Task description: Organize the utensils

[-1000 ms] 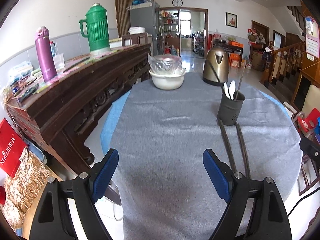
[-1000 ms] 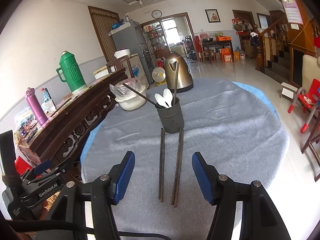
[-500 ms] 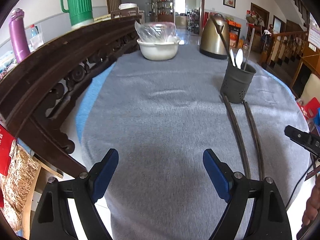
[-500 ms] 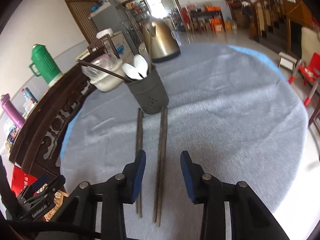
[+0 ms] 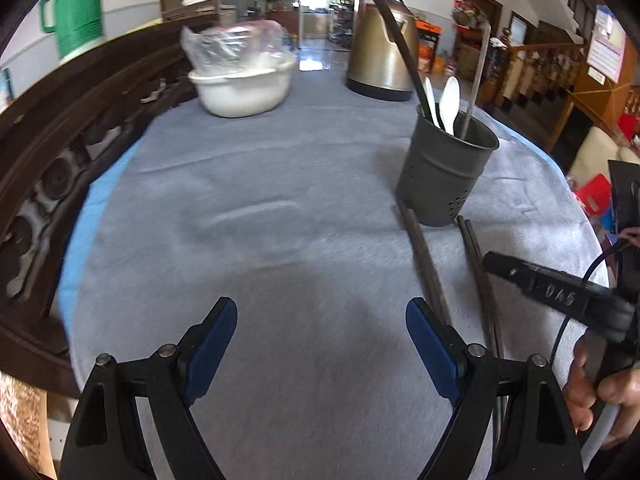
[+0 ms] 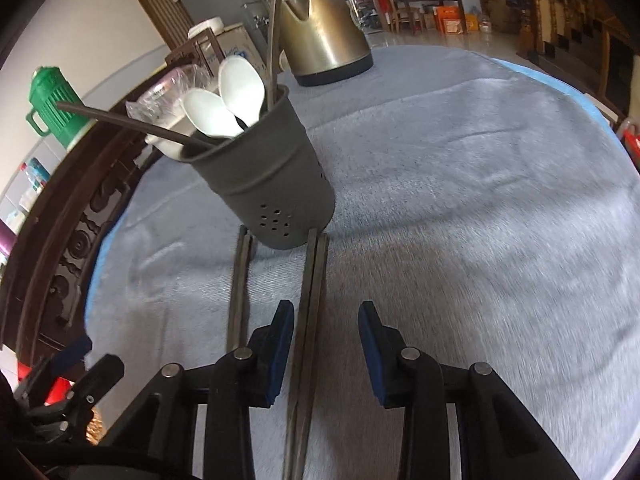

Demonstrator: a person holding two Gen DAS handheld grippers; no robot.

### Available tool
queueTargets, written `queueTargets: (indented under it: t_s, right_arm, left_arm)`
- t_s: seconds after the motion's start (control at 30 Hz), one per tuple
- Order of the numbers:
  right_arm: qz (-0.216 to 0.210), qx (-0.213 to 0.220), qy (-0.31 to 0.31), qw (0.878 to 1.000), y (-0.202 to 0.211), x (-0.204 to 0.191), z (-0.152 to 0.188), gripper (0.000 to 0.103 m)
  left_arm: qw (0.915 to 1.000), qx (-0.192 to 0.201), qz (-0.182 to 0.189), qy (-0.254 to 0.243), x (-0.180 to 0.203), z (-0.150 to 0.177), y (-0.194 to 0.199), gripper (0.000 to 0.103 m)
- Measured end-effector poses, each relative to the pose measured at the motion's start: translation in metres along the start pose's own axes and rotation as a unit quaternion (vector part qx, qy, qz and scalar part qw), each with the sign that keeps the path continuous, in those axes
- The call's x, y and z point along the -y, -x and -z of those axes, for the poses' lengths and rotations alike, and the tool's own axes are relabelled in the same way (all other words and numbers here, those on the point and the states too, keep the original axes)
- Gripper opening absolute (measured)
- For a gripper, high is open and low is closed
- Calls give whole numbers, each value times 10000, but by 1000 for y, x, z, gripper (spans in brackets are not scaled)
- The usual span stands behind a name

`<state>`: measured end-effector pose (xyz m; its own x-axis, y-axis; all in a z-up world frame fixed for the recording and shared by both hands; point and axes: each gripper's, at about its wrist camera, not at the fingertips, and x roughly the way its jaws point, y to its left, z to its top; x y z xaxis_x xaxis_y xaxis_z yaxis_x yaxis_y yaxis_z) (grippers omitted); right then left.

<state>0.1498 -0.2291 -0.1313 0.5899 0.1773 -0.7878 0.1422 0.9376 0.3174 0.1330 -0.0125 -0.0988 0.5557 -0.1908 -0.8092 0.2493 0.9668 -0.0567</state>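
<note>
Grey tablecloth [image 6: 480, 200] looms nearer; right jaws have just narrowed, unclenched, around chopsticks [image 6: 310, 300]; left released.

Open left tool [image 5: 320, 332], chopsticks [image 5: 426, 268], utensil holder [image 5: 444, 172]

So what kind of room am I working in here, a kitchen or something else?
Most likely a lived-in home's open dining or living area, not a kitchen proper. A cloth-covered table holds a metal kettle and a utensil holder, a carved wooden sideboard runs alongside, and a wooden staircase rises beyond.
</note>
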Motion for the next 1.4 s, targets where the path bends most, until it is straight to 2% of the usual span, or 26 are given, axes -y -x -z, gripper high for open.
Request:
queueTargets:
  t_s: [0.1,0.3,0.43,0.67,0.93,1.2,1.4]
  right_arm:
    - [98,-112,126,9998,-11,-1,0,36]
    - [398,-58,387,9984,-12,-2,-3,36]
    - [469,-71,238,9986,-8,8,-4,36]
    - [297,-117,2,9995,-4,22,-3,36]
    - [228,-111,-40,9997,-3,24,-2,36]
    - [117,-105,-136,9998,-2,32,-1,35]
    - [137,-100,-98,9998,-2,36,-1,35]
  left_arm:
    - [9998,-121,134,-56,7,-8,-14,87]
    - [9989,-361,287,-108,18,-15,-32,87]
    - [9978,-543,372,-121,28,-19,-45,87]
    - [9958,-871,266,-41,31,-24,-70,87]
    - [9945,-972,350,157,32,-33,-81,87]
    - [9951,-944,236,165,32,-38,-84,89]
    - [9951,-953,-125,-236,36,-23,-82,88]
